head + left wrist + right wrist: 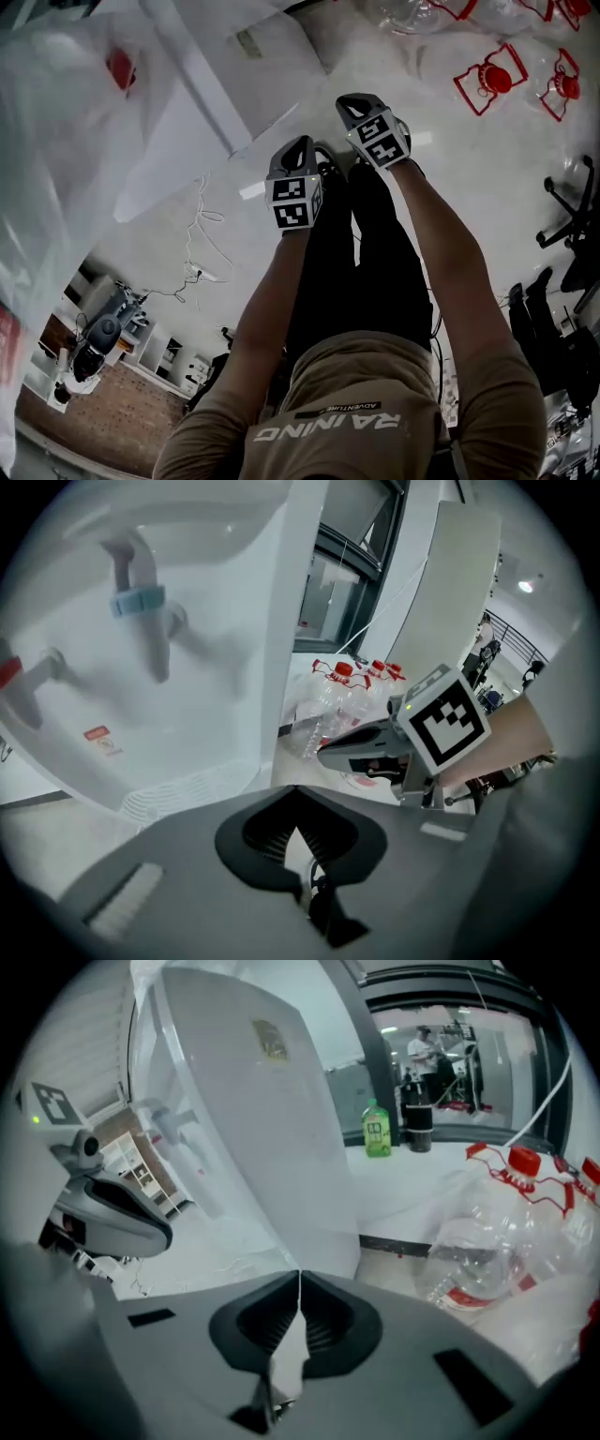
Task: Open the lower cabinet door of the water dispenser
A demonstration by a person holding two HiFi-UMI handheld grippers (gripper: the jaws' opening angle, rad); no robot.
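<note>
The white water dispenser [211, 89] stands ahead of me at the upper left. The left gripper view shows its front close up, with a blue tap [141, 602], a red tap [11, 675] and the ribbed drip tray [187, 789]. In the right gripper view its tall white side [272, 1129] fills the middle. I cannot make out the lower cabinet door in any view. My left gripper [300, 142] [296, 787] is shut and empty, short of the dispenser. My right gripper [354, 99] [299, 1273] is shut and empty beside it, a little further forward.
Several empty water bottles with red caps [492, 80] [506, 1213] lie on the floor to the right. A green bottle [376, 1133] stands behind the dispenser. A thin cable [197, 253] trails on the floor at the left. Clear plastic sheeting [56, 141] hangs at far left.
</note>
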